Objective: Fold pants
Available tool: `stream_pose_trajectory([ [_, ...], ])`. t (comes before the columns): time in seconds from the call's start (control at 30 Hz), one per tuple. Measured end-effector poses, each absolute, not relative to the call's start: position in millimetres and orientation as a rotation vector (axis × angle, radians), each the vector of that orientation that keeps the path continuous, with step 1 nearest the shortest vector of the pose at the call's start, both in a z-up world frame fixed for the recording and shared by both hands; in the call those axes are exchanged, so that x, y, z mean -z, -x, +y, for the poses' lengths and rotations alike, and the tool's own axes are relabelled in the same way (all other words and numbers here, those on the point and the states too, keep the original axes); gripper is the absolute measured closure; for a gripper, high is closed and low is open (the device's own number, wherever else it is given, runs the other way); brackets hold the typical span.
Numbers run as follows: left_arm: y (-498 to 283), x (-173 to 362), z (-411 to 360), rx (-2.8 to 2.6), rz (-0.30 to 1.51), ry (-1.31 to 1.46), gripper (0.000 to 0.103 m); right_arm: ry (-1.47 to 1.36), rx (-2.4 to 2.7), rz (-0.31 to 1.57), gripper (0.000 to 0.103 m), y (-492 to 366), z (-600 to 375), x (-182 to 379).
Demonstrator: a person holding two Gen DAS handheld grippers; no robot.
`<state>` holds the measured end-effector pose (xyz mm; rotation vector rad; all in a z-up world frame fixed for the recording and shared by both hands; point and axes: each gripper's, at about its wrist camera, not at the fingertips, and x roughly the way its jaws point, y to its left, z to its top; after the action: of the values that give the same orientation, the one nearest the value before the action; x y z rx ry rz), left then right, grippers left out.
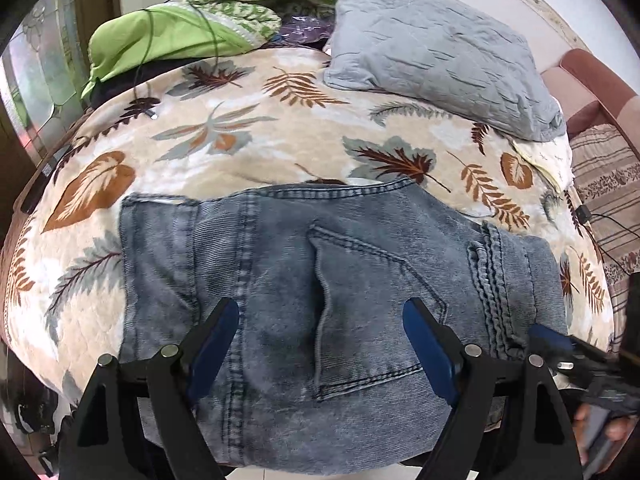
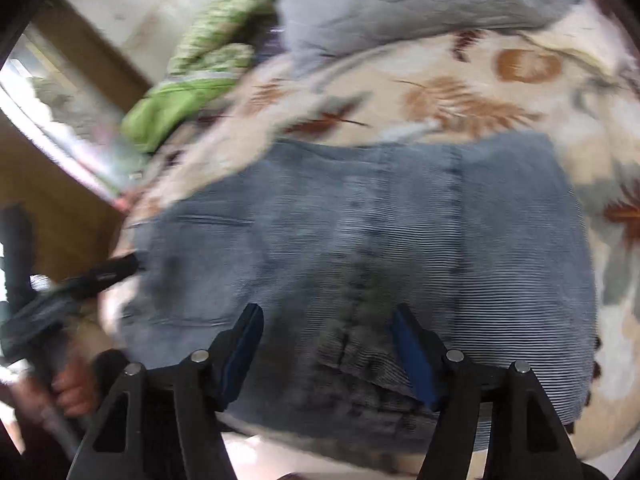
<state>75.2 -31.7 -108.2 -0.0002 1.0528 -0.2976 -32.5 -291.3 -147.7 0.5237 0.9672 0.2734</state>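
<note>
Both tongs, left (image 1: 320,324) and right (image 2: 326,328), hang spread over folded jeans (image 1: 320,264); seemingly no legible label.

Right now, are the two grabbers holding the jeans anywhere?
No. The left gripper and the right gripper both stand open above the folded jeans, with no denim pinched between their fingers.

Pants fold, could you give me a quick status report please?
Left gripper open, holding nothing. Right gripper open, holding nothing. Jeans folded on the leaf-print bedspread. Nothing in the way.
</note>
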Motion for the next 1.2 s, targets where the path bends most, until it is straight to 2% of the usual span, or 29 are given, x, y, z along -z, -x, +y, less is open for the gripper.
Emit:
stream_pose_trajectory([
  [0.13, -75, 107, -66, 0.364, 1.049, -0.047, 0.018, -0.596, -0.238, 0.887, 0.033, 60, -337, 128],
  [0.23, -73, 109, -99, 0.426, 1.051, -0.087, 0.018, -0.73, -0.135, 0.876, 0.033, 80, -389, 139],
  [0.37, -70, 116, -151, 0.478, 1.057, -0.152, 0.018, -0.892, -0.086, 0.905, 0.037, 86, -422, 161],
  [0.57, -63, 145, -204, 0.472, 1.082, -0.343, 0.018, -0.916, -0.064, 1.024, 0.038, 74, -416, 185],
  [0.77, -41, 164, -196, 0.521, 1.046, -0.416, 0.018, -0.948, -0.063, 1.032, 0.041, 87, -417, 199],
  [1.07, -36, 125, -190, 0.476, 0.961, -0.422, 0.018, -0.952, -0.086, 0.884, 0.042, 64, -424, 172],
  [1.2, -48, 128, -183, 0.382, 0.972, -0.389, 0.018, -0.919, -0.062, 0.87, 0.042, 33, -415, 171],
])
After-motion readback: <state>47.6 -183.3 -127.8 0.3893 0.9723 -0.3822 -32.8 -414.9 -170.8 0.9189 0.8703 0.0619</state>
